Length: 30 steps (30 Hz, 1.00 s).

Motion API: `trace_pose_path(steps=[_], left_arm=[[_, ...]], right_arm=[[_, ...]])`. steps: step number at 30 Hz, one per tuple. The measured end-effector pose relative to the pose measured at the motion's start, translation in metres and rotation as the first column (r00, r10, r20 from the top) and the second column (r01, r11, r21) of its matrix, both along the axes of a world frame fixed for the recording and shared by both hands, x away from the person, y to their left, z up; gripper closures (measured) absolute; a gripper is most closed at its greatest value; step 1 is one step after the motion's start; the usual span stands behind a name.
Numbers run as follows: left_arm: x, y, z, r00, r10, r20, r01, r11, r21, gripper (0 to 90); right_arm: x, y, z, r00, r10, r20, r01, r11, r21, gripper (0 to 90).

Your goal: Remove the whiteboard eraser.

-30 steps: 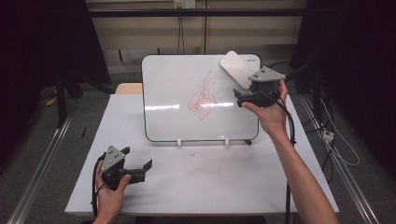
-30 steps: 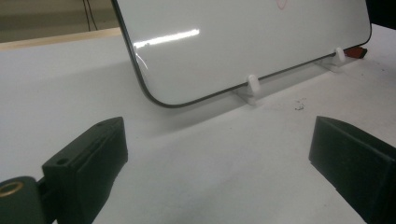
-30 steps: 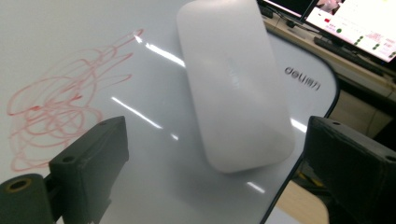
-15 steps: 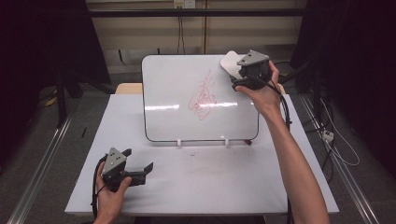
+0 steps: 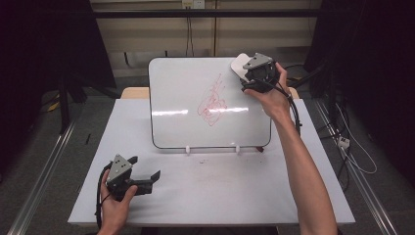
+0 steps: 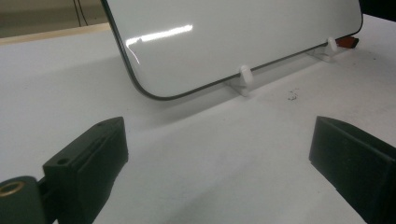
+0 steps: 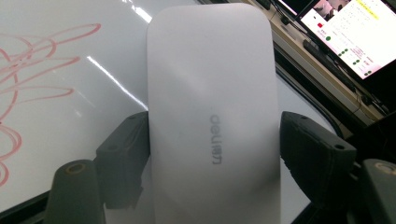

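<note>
a white bench point(image 5: 244, 196) carries a tilted whiteboard point(image 5: 186, 98) with a red scribble point(image 5: 214, 100) at its middle. at the whiteboard's upper right corner, the right hand-held gripper point(image 5: 247, 78) has just been closing its jaws on a white eraser point(image 7: 212, 116), and both pads now press the eraser's long sides. the eraser lies against the whiteboard, just right of the scribble. the left hand-held gripper point(image 5: 147, 178) rests on the bench below the whiteboard's lower left corner, its jaws wide apart and empty.
</note>
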State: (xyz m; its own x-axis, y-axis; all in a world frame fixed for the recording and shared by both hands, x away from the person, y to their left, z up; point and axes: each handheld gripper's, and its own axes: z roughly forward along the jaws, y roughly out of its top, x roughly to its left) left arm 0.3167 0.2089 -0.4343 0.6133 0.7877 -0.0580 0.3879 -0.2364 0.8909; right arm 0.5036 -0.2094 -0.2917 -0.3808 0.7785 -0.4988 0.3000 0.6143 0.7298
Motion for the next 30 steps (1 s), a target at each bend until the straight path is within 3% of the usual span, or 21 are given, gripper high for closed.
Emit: trace_pose_path(steps=[14, 22, 30], left_arm=[[-0.001, 0.003, 0.001, 0.9997, 0.022, 0.006, -0.022, 0.9998, -0.002, 4.3], [-0.002, 0.002, 0.001, 0.9997, 0.025, 0.000, -0.025, 0.9997, -0.004, 4.3], [-0.002, -0.001, 0.000, 0.9999, 0.016, 0.001, -0.016, 0.9998, 0.008, 4.2]], right_arm=[[0.001, 0.002, -0.002, 1.0000, -0.004, 0.002, 0.004, 1.000, -0.023, 31.1], [0.000, -0.004, 0.002, 0.9998, -0.004, -0.018, 0.005, 0.998, 0.059, 31.4], [-0.003, -0.013, 0.001, 0.9991, 0.016, -0.040, -0.009, 0.984, 0.175, 31.5]])
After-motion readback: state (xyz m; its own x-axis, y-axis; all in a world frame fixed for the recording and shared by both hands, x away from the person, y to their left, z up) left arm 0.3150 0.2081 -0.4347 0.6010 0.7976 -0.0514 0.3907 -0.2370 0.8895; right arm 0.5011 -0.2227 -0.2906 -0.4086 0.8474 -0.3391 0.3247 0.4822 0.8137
